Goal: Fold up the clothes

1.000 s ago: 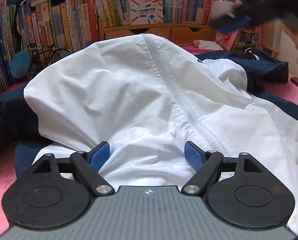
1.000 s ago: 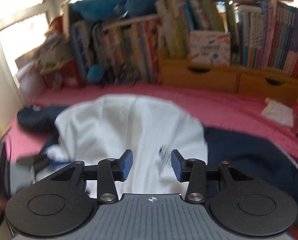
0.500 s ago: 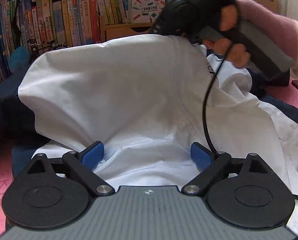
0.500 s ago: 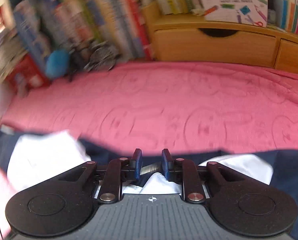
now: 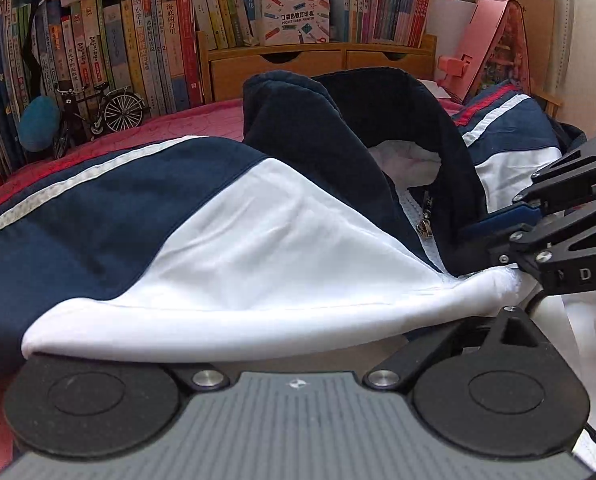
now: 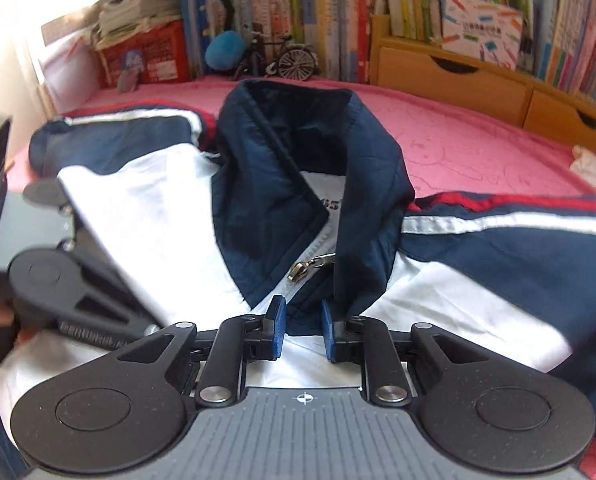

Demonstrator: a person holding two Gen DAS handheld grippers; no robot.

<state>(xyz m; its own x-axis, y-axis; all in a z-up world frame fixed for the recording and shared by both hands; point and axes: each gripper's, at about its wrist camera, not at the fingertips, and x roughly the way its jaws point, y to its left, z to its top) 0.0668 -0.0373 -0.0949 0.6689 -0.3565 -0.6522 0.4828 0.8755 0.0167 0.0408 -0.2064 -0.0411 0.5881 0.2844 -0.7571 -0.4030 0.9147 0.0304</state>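
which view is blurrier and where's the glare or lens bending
Right wrist view: softer overall, the left gripper at the left edge smeared, the window corner top left blown out white. Left wrist view: sharp on the jacket and the books, no glare. Both: fisheye bending, the shelf lines curve and the corners go dark.

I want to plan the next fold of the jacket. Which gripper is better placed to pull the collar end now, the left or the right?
Right, probably. The right gripper sits narrowed at the jacket front just below the zipper pull and collar. The left gripper's fingers are hidden under white fabric at the side.
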